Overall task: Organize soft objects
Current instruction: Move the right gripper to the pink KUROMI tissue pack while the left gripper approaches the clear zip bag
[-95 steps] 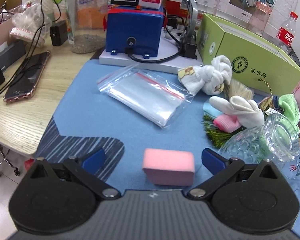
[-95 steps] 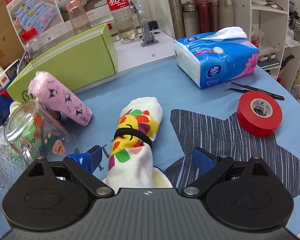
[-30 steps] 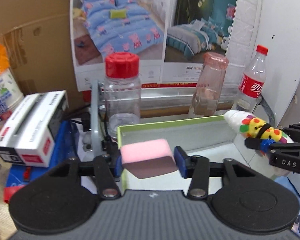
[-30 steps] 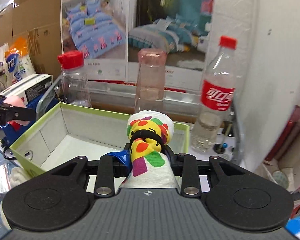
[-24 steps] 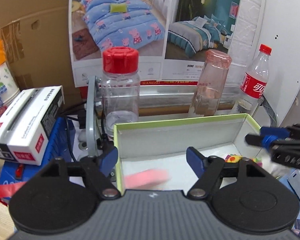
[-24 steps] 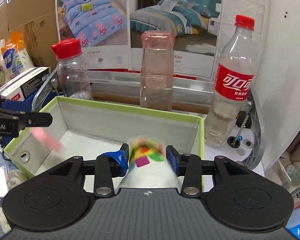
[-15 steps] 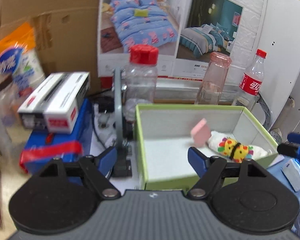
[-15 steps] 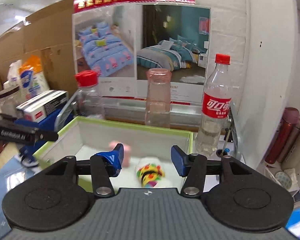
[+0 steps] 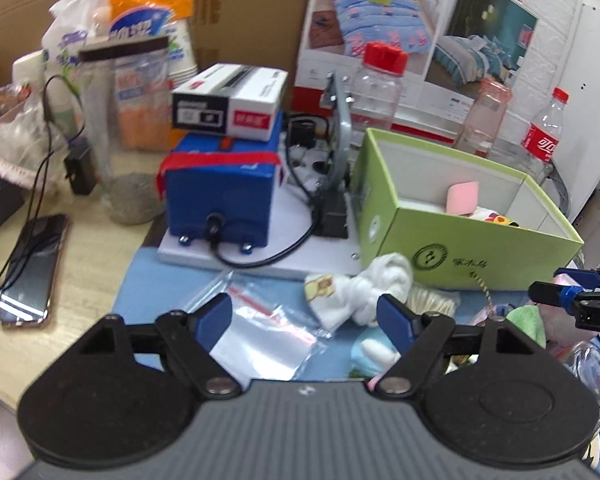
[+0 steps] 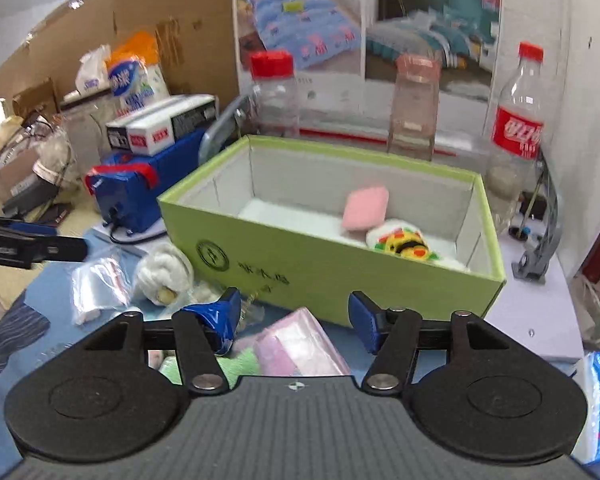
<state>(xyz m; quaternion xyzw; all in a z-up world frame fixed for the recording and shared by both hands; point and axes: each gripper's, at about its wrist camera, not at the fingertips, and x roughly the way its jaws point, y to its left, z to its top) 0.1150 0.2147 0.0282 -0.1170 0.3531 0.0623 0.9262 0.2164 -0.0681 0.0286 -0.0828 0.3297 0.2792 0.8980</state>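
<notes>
We are hovering both grippers, left (image 9: 304, 318) and right (image 10: 294, 316), open and empty, jaws just widening, eyeing the light, squashy white socks (image 9: 364, 294) beside the green box (image 9: 476, 240), best pinched mid-bundle

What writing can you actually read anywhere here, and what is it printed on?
"可口": red label of the cola bottle; the rest curves out of sight.
"啄木鸟": front of the green box, beside a round logo.
"DA": side of the right gripper, cut off at the picture's edge.
Too blurred to read: white carton, blue-and-white bag, bedding posters.
</notes>
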